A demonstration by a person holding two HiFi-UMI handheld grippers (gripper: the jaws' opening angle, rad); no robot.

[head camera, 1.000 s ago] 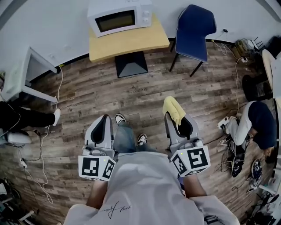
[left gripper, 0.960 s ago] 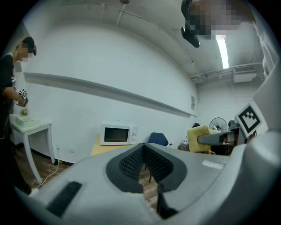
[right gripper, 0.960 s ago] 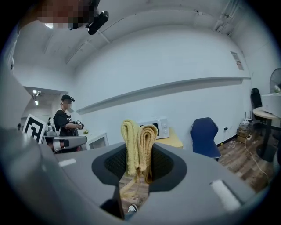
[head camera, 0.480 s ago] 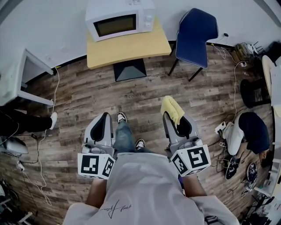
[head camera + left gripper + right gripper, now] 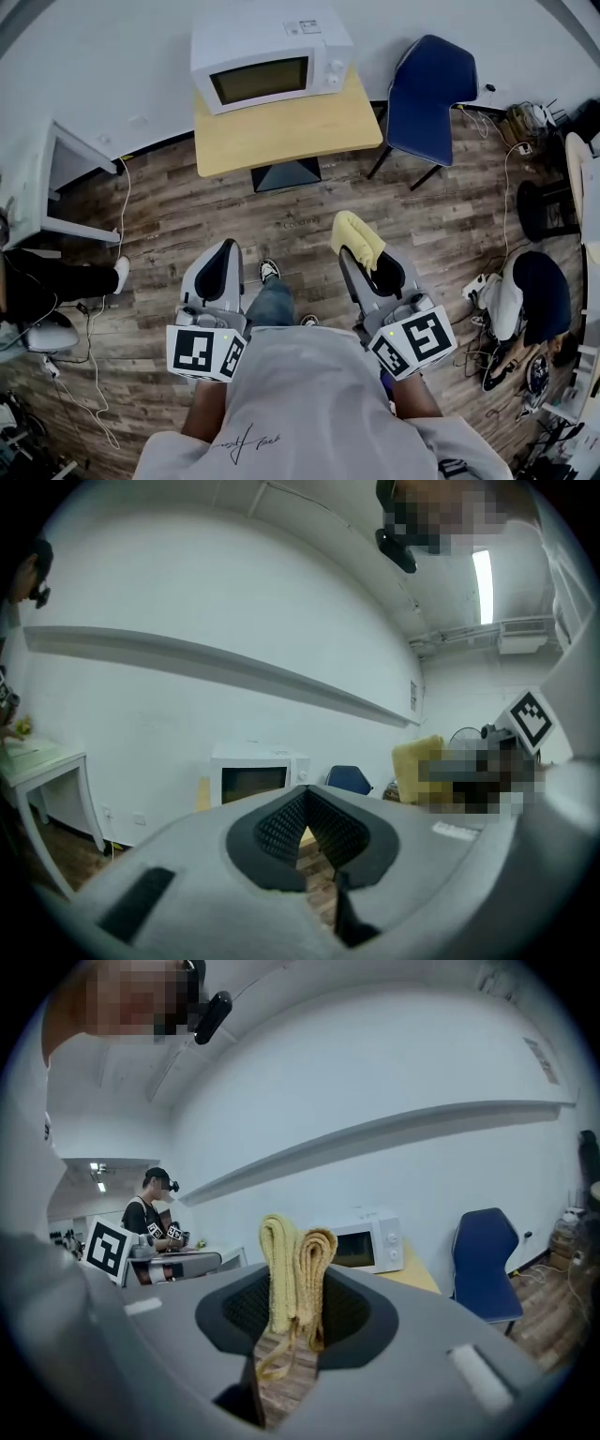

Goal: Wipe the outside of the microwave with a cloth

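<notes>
The white microwave [image 5: 270,52], door closed, dark window at left and control knobs at right, sits upright on the light wooden table [image 5: 281,136] against the wall, well apart from the folded yellow cloth [image 5: 295,1269] clamped upright in the right gripper [image 5: 298,1307].

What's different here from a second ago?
The person has stepped toward the microwave: it, its table and the blue chair now sit lower and larger in the head view. Nothing was taken or released. The right hand-held gripper still clamps the yellow cloth; the left hand-held gripper stays shut and empty.
</notes>
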